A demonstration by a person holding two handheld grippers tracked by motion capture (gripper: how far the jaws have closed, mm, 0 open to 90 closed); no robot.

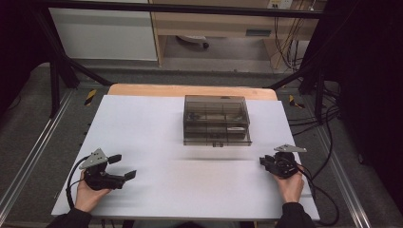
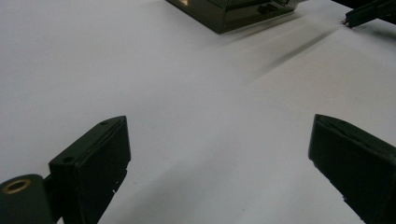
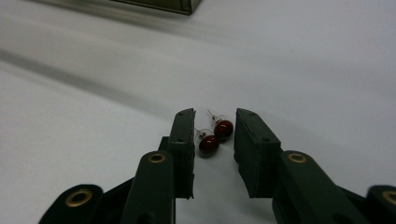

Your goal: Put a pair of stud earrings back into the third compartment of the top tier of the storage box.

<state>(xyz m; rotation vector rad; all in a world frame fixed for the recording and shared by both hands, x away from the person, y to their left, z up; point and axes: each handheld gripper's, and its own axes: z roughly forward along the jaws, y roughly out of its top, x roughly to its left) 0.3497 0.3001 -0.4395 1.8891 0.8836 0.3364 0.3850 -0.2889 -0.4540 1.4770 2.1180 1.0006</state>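
Between the narrowed jaws of the right gripper (image 3: 214, 140), two red stud earrings (image 3: 215, 135) lay on the white table sheet (image 3: 327, 70) at the near right of the table. The pads stood close on either side of the pair but did not visibly press on them; a gap remained on each side.

Risk assessment: the studs were small, rounded and lay side by side with their posts pointing away. If the jaws closed further, one stud could roll or skid out of the gap, or the pads could catch only one and leave the other on the sheet. A pinch on the thin posts could bend them.

Pose: the right hand (image 1: 291, 186) held its gripper low over the sheet, jaws pointing toward the table centre. At the near left, the left hand (image 1: 85, 192) held the left gripper (image 1: 122, 167) with its jaws spread wide and nothing between them, also aimed inward.

Farther off, at the table centre, a smoked transparent drawer box (image 1: 216, 119) stood well apart from both grippers.
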